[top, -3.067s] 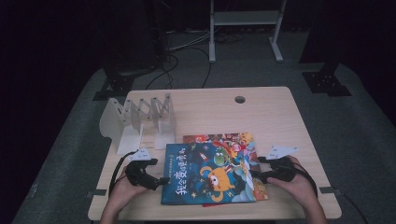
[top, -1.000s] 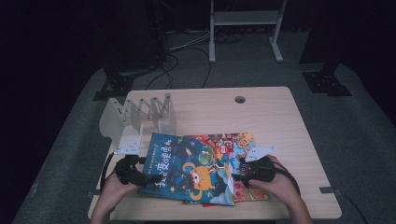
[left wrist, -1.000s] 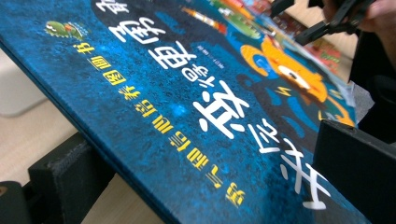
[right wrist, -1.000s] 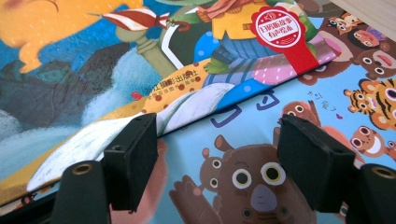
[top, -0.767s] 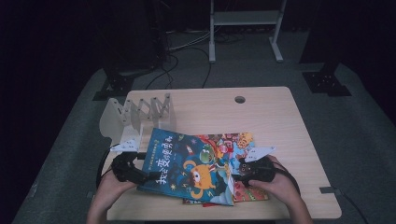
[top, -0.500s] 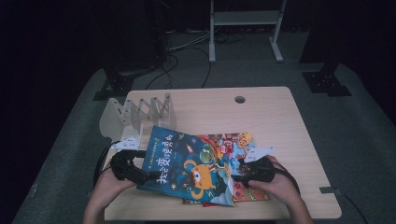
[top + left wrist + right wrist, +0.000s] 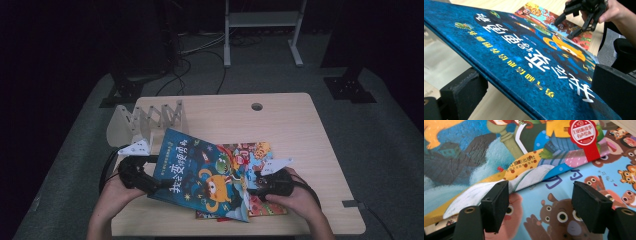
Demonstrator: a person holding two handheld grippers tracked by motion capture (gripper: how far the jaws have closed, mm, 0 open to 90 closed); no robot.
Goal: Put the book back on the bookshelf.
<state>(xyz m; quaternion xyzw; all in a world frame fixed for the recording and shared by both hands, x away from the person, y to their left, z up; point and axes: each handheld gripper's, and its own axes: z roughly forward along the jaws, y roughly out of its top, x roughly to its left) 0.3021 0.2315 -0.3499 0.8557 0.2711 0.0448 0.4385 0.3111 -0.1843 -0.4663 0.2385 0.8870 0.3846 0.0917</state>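
Observation:
A blue picture book with an orange creature on its cover is tilted, its left edge raised off the table and its right edge resting on a colourful second book. My left gripper is shut on the blue book's left edge, one jaw under it and one on the cover. My right gripper stands open at the blue book's right edge. Its jaws are spread over the lower book's animal cover, the blue book's edge beside the left jaw. The left gripper view shows the right gripper too.
A pale slotted book rack stands at the table's back left. The wooden table has a cable hole near its far edge. Black stand bases and a white metal frame sit on the floor beyond.
My left gripper has risen with the blue book's left edge, so the book tilts more steeply. My right gripper has kept its place at the right edge.

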